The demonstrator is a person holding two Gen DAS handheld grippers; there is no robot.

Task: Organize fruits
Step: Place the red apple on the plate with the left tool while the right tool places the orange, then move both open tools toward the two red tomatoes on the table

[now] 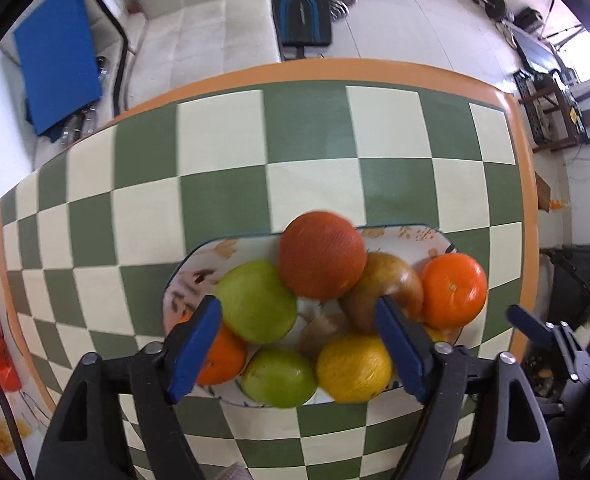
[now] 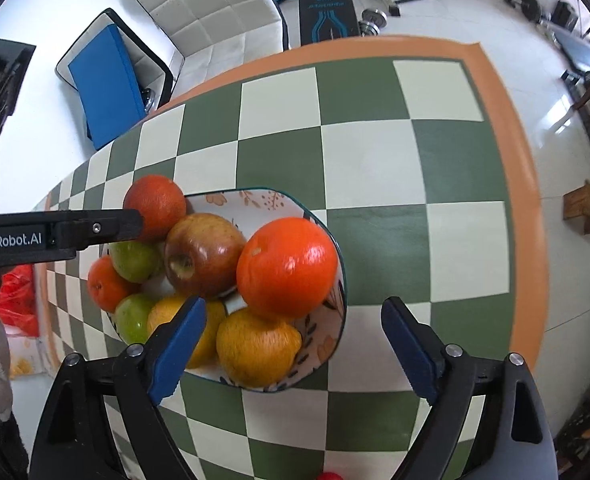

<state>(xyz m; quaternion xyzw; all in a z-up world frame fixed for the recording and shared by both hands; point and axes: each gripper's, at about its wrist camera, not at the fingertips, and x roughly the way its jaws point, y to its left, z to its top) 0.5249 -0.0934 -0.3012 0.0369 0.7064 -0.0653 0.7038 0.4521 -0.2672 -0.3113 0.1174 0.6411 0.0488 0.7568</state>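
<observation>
Centrally in the lower half of both wrist views sits the bowl, a patterned oval dish on the checked tablecloth, heaped with fruit. In the left wrist view a red-orange fruit tops the pile, with a green apple at its lower left, a brownish apple to its right and an orange at the right rim. A yellow citrus and a second green fruit lie at the near edge; another orange is half hidden behind a blue pad. The bowl's floor is mostly covered, and its painted motifs are blurred.

The left gripper hangs over the pile with its jaws spread wide and nothing between the pads. The right gripper is likewise released, its left pad over the yellow fruit and its right pad over bare cloth beside the bowl. The right wrist view shows the left gripper's dark body crossing from the left edge, printed "GenRobot.AI", covering part of the far fruit.

At the bottom edge a small red object is cut off and cannot be identified. A bench at the top bears writing too small to read.
</observation>
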